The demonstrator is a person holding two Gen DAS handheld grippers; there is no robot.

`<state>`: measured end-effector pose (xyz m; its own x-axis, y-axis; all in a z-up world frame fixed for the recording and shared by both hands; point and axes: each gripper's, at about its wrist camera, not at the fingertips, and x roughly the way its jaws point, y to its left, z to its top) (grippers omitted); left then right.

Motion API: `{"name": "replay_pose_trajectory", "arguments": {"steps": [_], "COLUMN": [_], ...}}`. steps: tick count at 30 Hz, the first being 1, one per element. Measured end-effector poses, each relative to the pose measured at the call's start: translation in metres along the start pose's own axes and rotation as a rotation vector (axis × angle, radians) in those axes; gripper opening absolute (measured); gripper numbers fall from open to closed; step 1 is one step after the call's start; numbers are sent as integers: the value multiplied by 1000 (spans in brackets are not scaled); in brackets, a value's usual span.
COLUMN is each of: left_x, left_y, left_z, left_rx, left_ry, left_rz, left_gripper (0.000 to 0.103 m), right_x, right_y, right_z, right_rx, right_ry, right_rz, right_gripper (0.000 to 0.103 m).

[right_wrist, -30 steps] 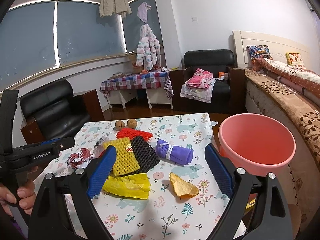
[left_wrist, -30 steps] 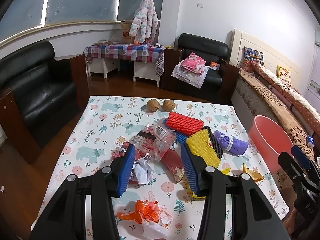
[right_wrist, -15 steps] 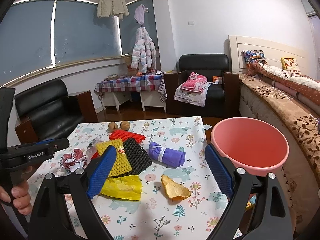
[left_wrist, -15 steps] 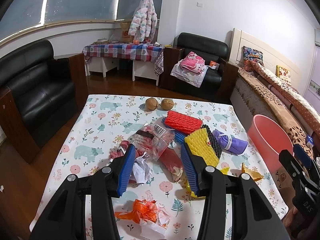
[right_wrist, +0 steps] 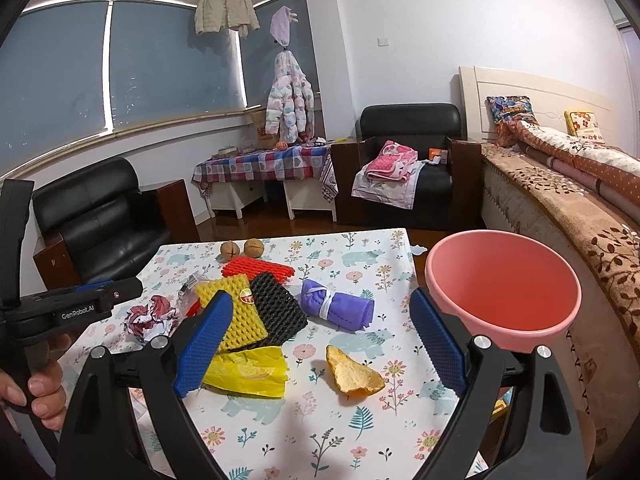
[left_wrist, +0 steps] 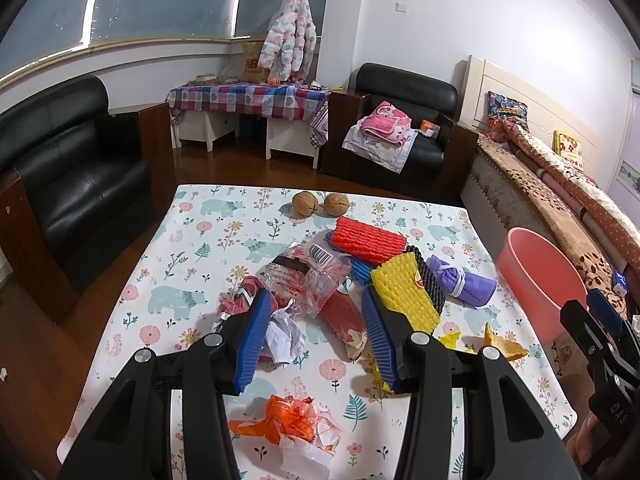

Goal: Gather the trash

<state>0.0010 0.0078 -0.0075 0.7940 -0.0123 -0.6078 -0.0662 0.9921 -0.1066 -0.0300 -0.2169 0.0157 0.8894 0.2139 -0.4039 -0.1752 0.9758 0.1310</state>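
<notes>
Trash lies on the bear-print table (left_wrist: 188,296). It includes crumpled paper (left_wrist: 282,334), a clear wrapper (left_wrist: 310,276), red foam net (left_wrist: 368,240), yellow foam net (left_wrist: 404,296), black foam net (right_wrist: 276,312), a purple cloth roll (right_wrist: 336,308), a yellow bag (right_wrist: 248,372), an orange peel (right_wrist: 354,374) and crumpled orange plastic (left_wrist: 292,420). My left gripper (left_wrist: 316,340) hovers open over the crumpled paper and a red wrapper, gripping nothing. My right gripper (right_wrist: 320,344) stands wide open above the peel, empty. A pink bucket (right_wrist: 504,292) sits off the table's right edge.
Two walnuts (left_wrist: 320,203) rest near the table's far edge. Black armchairs stand at the left (left_wrist: 76,184) and beyond the table (left_wrist: 404,120). A bed (right_wrist: 560,184) runs along the right behind the bucket. A hand (right_wrist: 40,392) holds the left gripper's handle.
</notes>
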Motion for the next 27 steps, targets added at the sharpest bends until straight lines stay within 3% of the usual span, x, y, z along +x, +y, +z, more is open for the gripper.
{"name": "replay_pose_trajectory", "arguments": {"steps": [27], "left_x": [3], "left_y": [5], "left_z": [-2], "left_rx": [-9], "left_ry": [16], "left_rz": [6], "left_gripper": [47], "right_x": [2], "right_y": [-1], "right_z": [-3], "right_rx": [3], "right_ry": [16], "right_rz": [-9], "right_gripper": [90]}}
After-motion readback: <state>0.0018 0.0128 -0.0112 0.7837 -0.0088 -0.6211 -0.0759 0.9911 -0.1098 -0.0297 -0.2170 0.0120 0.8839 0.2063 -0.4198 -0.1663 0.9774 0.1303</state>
